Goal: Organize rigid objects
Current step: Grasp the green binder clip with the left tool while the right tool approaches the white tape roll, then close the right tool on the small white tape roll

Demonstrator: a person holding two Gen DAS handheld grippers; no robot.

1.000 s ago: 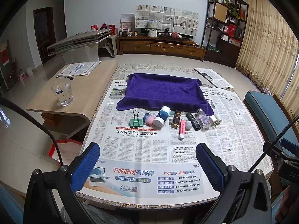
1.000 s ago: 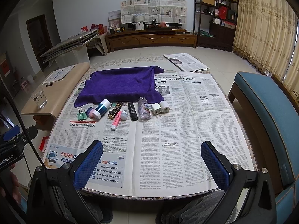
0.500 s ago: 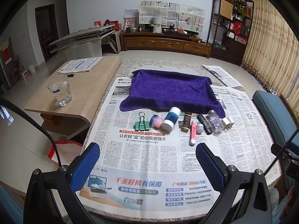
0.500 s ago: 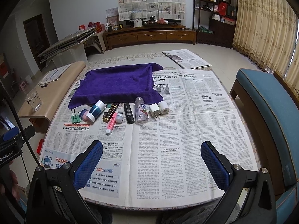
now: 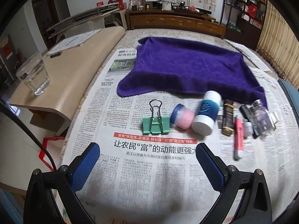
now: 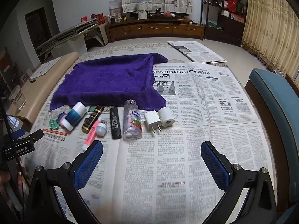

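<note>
A row of small objects lies on the newspaper in front of a purple towel [image 5: 186, 69]: a green binder clip [image 5: 156, 124], a pink jar with a blue lid [image 5: 182, 116], a blue and white bottle [image 5: 205, 115], a brown tube [image 5: 228, 117], a pink marker [image 5: 238, 136], a black lighter [image 6: 115, 122], a clear pill bottle [image 6: 132, 123], a white plug [image 6: 152, 120] and a white tape roll [image 6: 166, 116]. My left gripper [image 5: 147, 154] is open and empty, just short of the clip and jar. My right gripper [image 6: 152, 154] is open and empty, just short of the pill bottle and plug.
A glass of water [image 5: 33, 76] stands on the low beige side table [image 5: 74, 69] at the left. A blue chair [image 6: 276, 100] stands at the table's right edge. Newspaper [image 6: 205, 130] covers the table. The left gripper's body [image 6: 18, 145] shows at the right wrist view's left edge.
Both grippers have moved forward and down toward the row of objects, which now looks much larger. The jaws of both stay open. No object has moved.
</note>
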